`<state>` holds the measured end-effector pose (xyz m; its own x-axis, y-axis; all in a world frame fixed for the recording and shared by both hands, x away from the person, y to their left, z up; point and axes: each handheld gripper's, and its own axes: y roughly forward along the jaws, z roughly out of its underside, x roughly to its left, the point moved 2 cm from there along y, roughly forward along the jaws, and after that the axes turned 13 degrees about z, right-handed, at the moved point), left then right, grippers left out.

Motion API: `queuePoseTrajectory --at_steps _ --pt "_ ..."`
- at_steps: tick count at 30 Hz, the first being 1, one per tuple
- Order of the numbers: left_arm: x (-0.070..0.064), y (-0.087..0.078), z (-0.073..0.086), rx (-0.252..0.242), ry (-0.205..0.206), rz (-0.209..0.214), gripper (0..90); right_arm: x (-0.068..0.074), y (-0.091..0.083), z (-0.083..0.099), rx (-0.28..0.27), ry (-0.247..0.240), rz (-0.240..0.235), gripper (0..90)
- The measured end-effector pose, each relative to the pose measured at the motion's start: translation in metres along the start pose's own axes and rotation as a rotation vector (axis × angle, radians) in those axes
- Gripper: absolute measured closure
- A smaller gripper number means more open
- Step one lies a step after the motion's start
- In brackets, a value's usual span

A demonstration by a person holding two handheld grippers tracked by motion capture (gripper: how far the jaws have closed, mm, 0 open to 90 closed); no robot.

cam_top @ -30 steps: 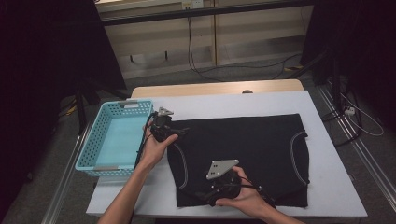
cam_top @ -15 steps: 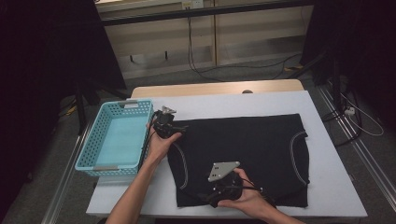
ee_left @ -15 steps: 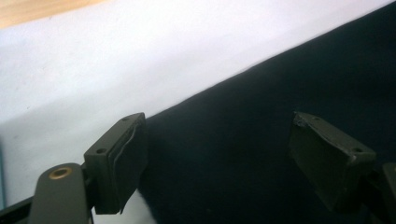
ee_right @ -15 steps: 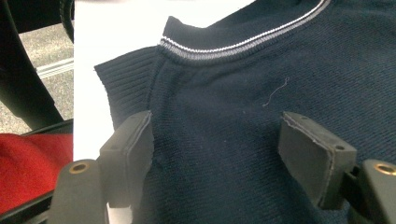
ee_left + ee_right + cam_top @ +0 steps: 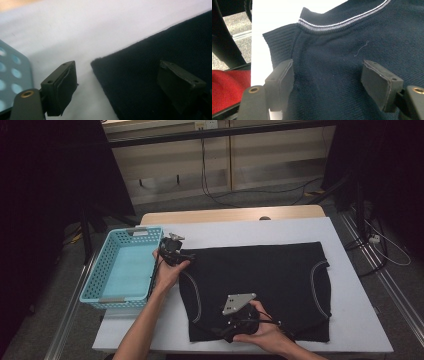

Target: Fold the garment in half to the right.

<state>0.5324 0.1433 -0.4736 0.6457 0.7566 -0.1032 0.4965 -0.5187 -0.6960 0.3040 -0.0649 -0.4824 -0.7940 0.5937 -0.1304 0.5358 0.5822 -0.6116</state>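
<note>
A dark knitted sleeveless garment point(image 5: 260, 280) with pale trim lies flat on the white table point(image 5: 250, 232). My left gripper point(image 5: 173, 250) is at the garment's far left corner. In the left gripper view it point(image 5: 120, 77) stands open, with that corner of the garment point(image 5: 162, 50) between the jaws. My right gripper point(image 5: 229, 327) is low over the garment's near left part. In the right gripper view it point(image 5: 329, 75) stands open over the knit point(image 5: 352, 32), below the striped neckline trim point(image 5: 342, 21).
A light blue plastic basket point(image 5: 95, 290) stands at the table's left edge, close beside my left hand; its wall point(image 5: 10, 75) shows at the left in the left gripper view. Cables lie on the floor behind the table. Red cloth point(image 5: 227, 85) shows past the near edge.
The left hand has shifted slightly at the garment's corner. The right gripper has barely moved. Both stay open.
</note>
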Motion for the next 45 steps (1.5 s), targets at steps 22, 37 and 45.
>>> queuePoseTrajectory --at_steps 22,37,45 --pt "-0.013 0.001 0.000 -0.022 -0.037 0.193 79.7 0.028 0.013 -0.029 0.007 -0.030 -0.057 26.5" --pt "-0.010 -0.005 -0.005 -0.075 -0.062 0.196 79.9 0.058 0.042 -0.041 0.059 -0.082 -0.007 16.2" --pt "-0.012 -0.006 -0.006 -0.091 -0.054 0.203 79.9 0.052 0.041 -0.041 0.067 -0.108 0.100 59.1"
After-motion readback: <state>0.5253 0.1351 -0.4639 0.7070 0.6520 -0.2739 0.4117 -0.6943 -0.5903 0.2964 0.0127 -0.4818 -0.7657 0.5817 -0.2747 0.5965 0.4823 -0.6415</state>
